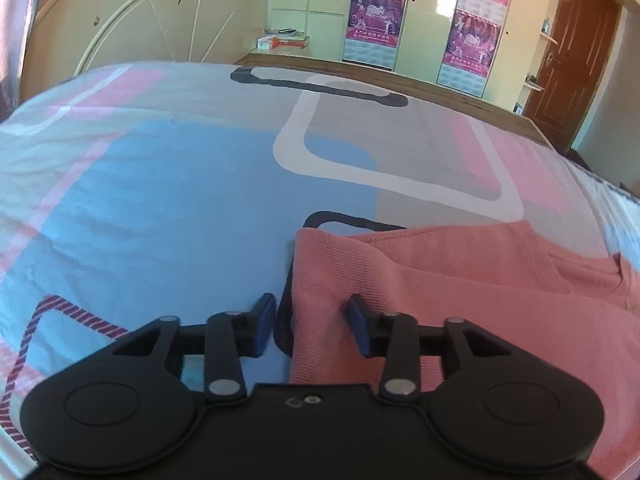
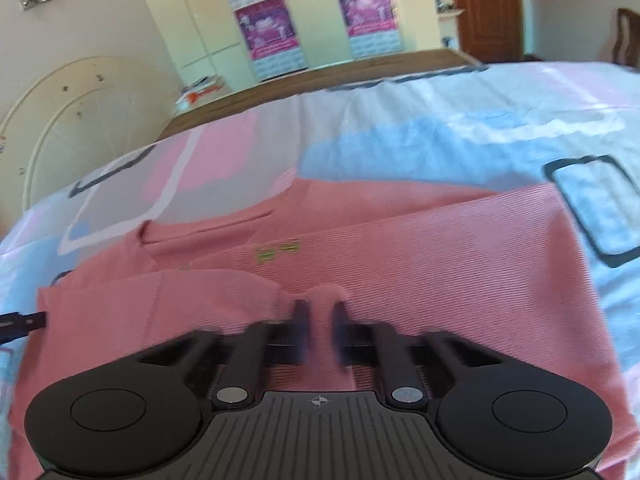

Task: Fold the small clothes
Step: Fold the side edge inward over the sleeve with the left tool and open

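A small pink ribbed garment lies partly folded on the patterned bedsheet. My left gripper is open and straddles the garment's left edge, one finger on the sheet, the other over the cloth. In the right wrist view the same pink garment fills the middle, with a small green mark on it. My right gripper is shut on a raised pinch of the pink cloth. The view is blurred by motion. The tip of the left gripper shows at the far left edge.
The bedsheet has blue, pink, grey and white blocks. A cream headboard stands at the far left. A wooden bed edge runs behind, with wardrobes bearing purple posters, a stack of books and a brown door.
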Motion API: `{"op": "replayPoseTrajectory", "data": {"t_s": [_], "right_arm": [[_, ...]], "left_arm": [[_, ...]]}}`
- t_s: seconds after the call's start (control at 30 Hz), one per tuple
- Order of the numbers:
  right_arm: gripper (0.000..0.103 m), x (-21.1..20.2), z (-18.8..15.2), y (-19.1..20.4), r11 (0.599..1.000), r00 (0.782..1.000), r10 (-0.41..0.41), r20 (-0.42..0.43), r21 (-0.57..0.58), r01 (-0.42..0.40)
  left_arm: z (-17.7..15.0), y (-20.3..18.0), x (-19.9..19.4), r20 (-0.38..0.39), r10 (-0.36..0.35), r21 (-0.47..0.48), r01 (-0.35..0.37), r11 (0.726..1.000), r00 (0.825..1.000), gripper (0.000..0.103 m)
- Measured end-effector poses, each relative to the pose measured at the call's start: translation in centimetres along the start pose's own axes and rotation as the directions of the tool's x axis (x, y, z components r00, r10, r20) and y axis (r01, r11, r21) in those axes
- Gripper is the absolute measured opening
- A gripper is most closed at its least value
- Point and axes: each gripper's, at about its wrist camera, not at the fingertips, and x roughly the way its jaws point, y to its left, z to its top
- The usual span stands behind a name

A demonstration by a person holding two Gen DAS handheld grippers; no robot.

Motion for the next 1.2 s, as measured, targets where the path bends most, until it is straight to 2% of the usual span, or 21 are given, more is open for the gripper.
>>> {"op": "replayPoseTrajectory", "data": {"t_s": [0.03, 0.1, 0.17, 0.23, 0.27, 0.37, 0.4, 0.47, 0.5, 0.53, 0.6, 0.7, 0.77, 0.83, 0.9, 1.0, 1.13, 1.2], "right_arm": [[0.007, -0.2, 0.0, 0.2, 1.000, 1.000, 0.005, -0.002, -0.018, -0.005], [0.006, -1.2, 0.0, 0.4, 0.999, 1.000, 0.006, 0.027, -0.054, -0.004], [0.006, -3.0, -0.1, 0.6, 0.995, 0.993, -0.032, 0.115, -0.090, 0.042], [0.006, -4.0, -0.4, 0.7, 0.980, 0.977, -0.107, 0.186, -0.145, 0.135], [0.006, -3.4, -0.6, 0.6, 0.971, 0.976, -0.140, 0.169, -0.169, 0.168], [0.006, -1.6, -1.0, -0.8, 0.981, 0.989, -0.135, 0.060, -0.130, 0.142], [0.007, -1.8, -1.1, -0.8, 0.983, 0.988, -0.133, 0.072, -0.120, 0.141], [0.019, -2.5, -1.0, -0.9, 0.985, 0.986, -0.136, 0.097, -0.090, 0.144], [0.032, -3.0, -0.8, -1.0, 0.987, 0.984, -0.138, 0.114, -0.069, 0.147], [0.038, -3.7, -0.8, -1.0, 0.987, 0.981, -0.139, 0.139, -0.059, 0.148], [0.038, -4.6, -0.7, -0.5, 0.991, 0.979, -0.109, 0.174, -0.060, 0.121], [0.038, -4.9, -1.4, 1.0, 0.989, 0.987, -0.048, 0.150, -0.128, 0.068], [0.038, -4.1, -1.8, 1.8, 0.980, 0.992, -0.068, 0.108, -0.178, 0.087], [0.038, -2.5, -2.2, 1.5, 0.975, 0.993, -0.119, 0.027, -0.184, 0.122], [0.038, -3.0, -2.2, 1.0, 0.984, 0.994, -0.103, 0.037, -0.145, 0.107], [0.038, -4.8, -1.9, 1.5, 0.981, 0.991, -0.095, 0.100, -0.160, 0.110], [0.038, -5.4, -2.3, 3.3, 0.980, 0.995, -0.024, 0.095, -0.194, 0.042], [0.038, -4.8, -2.7, 4.0, 0.978, 0.998, -0.009, 0.062, -0.209, 0.022]], "left_arm": [[-0.1, -0.1, 0.0, 0.002, 0.006, 0.004, -0.006, 1.000, 1.000, 0.056], [-0.1, -0.3, -0.1, 0.007, 0.012, 0.004, -0.012, 1.000, 1.000, 0.068], [-0.1, -0.4, -0.2, 0.010, 0.004, 0.003, -0.004, 1.000, 1.000, 0.069], [-0.2, -0.5, -0.1, 0.020, 0.008, 0.000, -0.008, 1.000, 1.000, 0.069], [-0.2, -0.5, 0.1, 0.019, 0.014, 0.000, -0.014, 1.000, 1.000, 0.069], [-0.3, -0.5, 0.5, 0.020, 0.021, -0.015, -0.021, 1.000, 1.000, 0.069], [-0.3, -0.5, 0.5, 0.021, 0.022, -0.014, -0.022, 1.000, 1.000, 0.069], [-0.3, -0.4, 0.5, 0.034, 0.034, -0.007, -0.034, 0.999, 0.999, 0.061], [-0.4, -0.3, 0.6, 0.043, 0.053, -0.003, -0.053, 0.999, 0.998, 0.056], [-0.5, -0.1, 0.6, 0.052, 0.065, -0.007, -0.065, 0.998, 0.997, 0.058], [-0.5, 0.5, 0.7, 0.060, 0.073, -0.029, -0.071, 0.997, 0.996, 0.061], [-0.4, 0.6, 0.6, 0.064, 0.086, -0.032, -0.084, 0.996, 0.994, 0.064], [-0.4, 0.4, 0.0, 0.072, 0.096, -0.040, -0.093, 0.995, 0.993, 0.060], [-0.8, 0.2, -1.3, 0.088, 0.088, -0.056, -0.083, 0.995, 0.992, 0.055], [-1.5, -0.3, -3.2, 0.109, 0.056, -0.014, -0.055, 0.998, 0.992, 0.055], [-3.0, -1.4, -6.1, 0.129, 0.010, 0.046, -0.016, 0.999, 0.992, 0.056], [-5.5, -3.3, -7.9, 0.087, -0.061, 0.092, 0.053, 0.994, 0.994, 0.060], [-7.0, -3.8, -7.8, 0.051, -0.062, 0.097, 0.057, 0.994, 0.997, 0.060]]}}
